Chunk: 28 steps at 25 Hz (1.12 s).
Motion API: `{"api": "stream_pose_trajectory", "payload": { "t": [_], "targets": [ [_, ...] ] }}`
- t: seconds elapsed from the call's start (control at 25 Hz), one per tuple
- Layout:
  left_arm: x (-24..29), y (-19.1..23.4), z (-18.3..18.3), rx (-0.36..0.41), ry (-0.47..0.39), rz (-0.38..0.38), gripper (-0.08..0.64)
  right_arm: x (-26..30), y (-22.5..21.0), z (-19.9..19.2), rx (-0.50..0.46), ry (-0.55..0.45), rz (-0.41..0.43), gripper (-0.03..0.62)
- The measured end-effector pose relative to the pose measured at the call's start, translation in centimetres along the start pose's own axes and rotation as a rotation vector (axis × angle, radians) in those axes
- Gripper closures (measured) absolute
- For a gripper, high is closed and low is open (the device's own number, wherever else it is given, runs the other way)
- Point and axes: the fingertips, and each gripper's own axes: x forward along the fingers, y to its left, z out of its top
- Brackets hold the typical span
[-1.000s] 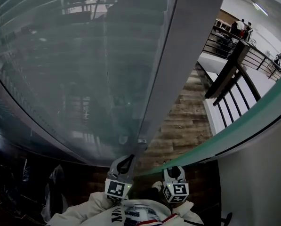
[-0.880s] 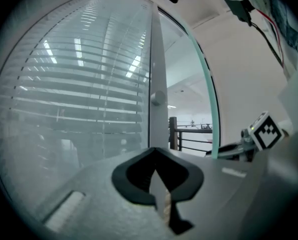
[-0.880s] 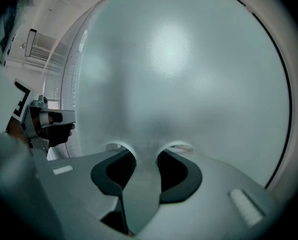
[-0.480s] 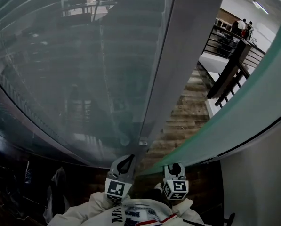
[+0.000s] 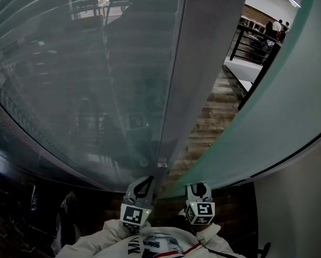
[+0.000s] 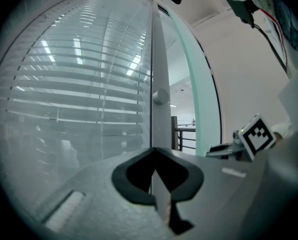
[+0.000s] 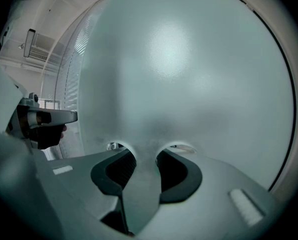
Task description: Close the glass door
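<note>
The frosted green glass door (image 5: 289, 90) stands ajar at the right, and its edge runs down to my right gripper (image 5: 199, 187). In the right gripper view the door (image 7: 188, 74) fills the picture, with my right gripper (image 7: 146, 156) shut on its edge, one jaw on each face. Left of the gap rises the grey metal door frame (image 5: 203, 63). My left gripper (image 5: 148, 180) is at the foot of that frame, level, its tips together. In the left gripper view the left gripper (image 6: 153, 151) points at the frame (image 6: 157, 84).
A fixed glass panel with blinds (image 5: 69, 79) fills the left. Through the gap I see a wooden floor (image 5: 208, 128), a black railing (image 5: 246, 42) and people far back (image 5: 276, 28). A white wall (image 5: 300, 208) is at the right. A round knob (image 6: 160, 96) sits on the frame.
The glass door has swung left toward the frame and the gap has narrowed, hiding much of the railing. My right gripper went slightly left with it. The left gripper stayed put.
</note>
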Motion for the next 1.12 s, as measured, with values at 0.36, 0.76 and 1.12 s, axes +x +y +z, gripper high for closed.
{"api": "stream_pose_trajectory", "payload": {
  "t": [0.36,0.76,1.12],
  "targets": [
    [0.0,0.0,-0.4,-0.003,0.008,0.0,0.558,0.7,-0.1,0.2,-0.001,-0.012,-0.002,0.466],
    [0.0,0.3,0.2,-0.002,-0.009,0.011,0.557,1.3,-0.2,1.0,-0.005,-0.016,-0.008,0.466],
    [-0.2,0.4,0.5,0.0,-0.022,0.022,0.557,2.1,-0.2,1.2,-0.017,-0.02,-0.006,0.466]
  ]
}}
